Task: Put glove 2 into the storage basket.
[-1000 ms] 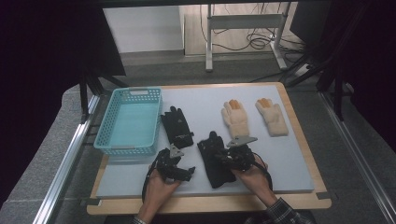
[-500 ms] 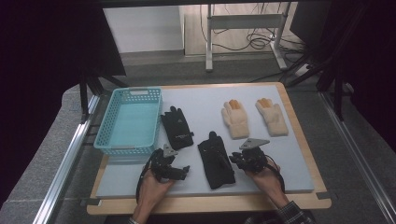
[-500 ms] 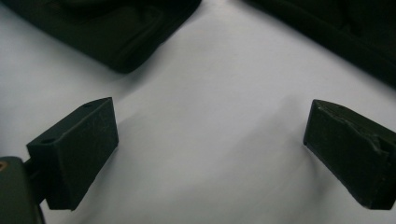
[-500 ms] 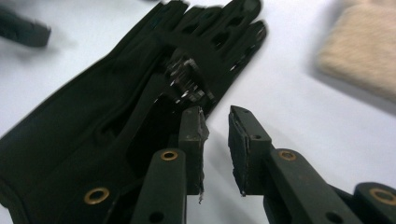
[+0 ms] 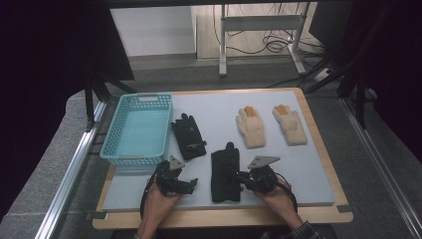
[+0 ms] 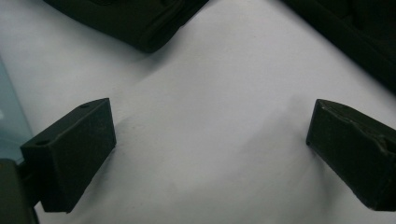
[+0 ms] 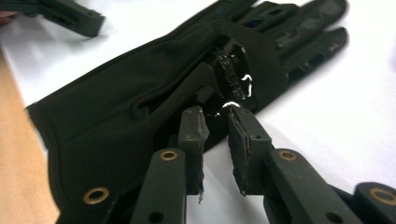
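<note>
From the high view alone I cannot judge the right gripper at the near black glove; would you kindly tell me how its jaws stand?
Observer: In the right gripper view, the right gripper has just been closing. Its jaws stand a narrow gap apart, with the tips at the side edge of the black glove.
Operator: Is any fabric pinched?
Observer: I cannot tell; lower down, the white mat shows through the gap.
Operator: And the other one?
Observer: The left gripper is wide open over bare mat, with nothing between its jaws.
</note>
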Demonstrator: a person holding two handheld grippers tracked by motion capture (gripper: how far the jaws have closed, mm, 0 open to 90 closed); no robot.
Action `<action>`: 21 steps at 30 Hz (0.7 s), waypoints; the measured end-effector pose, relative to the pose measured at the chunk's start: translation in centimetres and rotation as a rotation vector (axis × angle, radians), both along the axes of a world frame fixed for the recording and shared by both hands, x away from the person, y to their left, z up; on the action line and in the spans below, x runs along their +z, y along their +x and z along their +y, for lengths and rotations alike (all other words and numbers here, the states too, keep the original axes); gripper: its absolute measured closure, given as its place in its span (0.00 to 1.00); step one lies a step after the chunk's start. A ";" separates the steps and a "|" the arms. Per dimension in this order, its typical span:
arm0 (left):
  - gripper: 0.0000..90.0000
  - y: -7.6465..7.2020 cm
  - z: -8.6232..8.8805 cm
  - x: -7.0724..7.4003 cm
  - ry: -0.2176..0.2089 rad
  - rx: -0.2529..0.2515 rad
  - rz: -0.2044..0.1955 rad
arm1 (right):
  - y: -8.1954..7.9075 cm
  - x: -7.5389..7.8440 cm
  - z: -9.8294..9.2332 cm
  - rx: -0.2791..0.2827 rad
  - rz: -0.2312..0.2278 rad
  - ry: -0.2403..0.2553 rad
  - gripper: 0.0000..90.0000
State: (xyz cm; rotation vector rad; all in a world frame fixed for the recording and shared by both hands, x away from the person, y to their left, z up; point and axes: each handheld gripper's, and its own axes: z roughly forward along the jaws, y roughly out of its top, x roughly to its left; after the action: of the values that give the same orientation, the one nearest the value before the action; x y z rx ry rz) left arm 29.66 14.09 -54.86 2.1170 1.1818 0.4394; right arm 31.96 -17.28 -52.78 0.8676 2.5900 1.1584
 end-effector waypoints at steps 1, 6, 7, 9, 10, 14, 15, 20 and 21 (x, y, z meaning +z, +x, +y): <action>0.02 0.0 0.1 0.0 0.000 -0.002 -0.001 | 0.0 0.1 0.0 0.007 -0.001 -0.002 0.80; 0.02 0.0 0.4 -0.1 -0.013 -0.008 0.010 | 1.1 1.2 -0.2 -0.023 -0.038 0.009 0.70; 0.02 0.0 0.4 -0.1 -0.013 -0.008 0.010 | 1.1 1.2 -0.2 -0.023 -0.038 0.009 0.70; 0.02 0.0 0.4 -0.1 -0.016 -0.007 0.012 | 2.2 1.9 0.3 -0.028 -0.050 0.017 0.64; 0.02 0.0 0.4 -0.1 -0.016 -0.007 0.013 | 2.5 2.1 0.6 -0.023 -0.051 0.016 0.63; 0.02 0.0 0.4 -0.2 -0.022 -0.003 0.009 | 4.2 2.6 2.4 -0.006 -0.059 0.006 0.63; 0.02 0.0 0.4 -0.2 -0.022 -0.003 0.009 | 4.7 2.7 2.9 -0.001 -0.061 0.008 0.64; 0.02 0.0 0.4 -0.2 -0.022 -0.004 0.011 | 7.2 3.2 5.5 0.025 -0.044 0.013 0.76; 0.02 0.0 0.4 -0.2 -0.022 -0.004 0.011 | 7.2 3.2 5.5 0.025 -0.044 0.013 0.76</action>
State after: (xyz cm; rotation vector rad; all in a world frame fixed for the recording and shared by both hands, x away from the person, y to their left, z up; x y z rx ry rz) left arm 29.68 14.53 -55.03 2.1050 1.1835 0.4119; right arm 39.17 -11.80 -49.56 0.8044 2.5679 1.1894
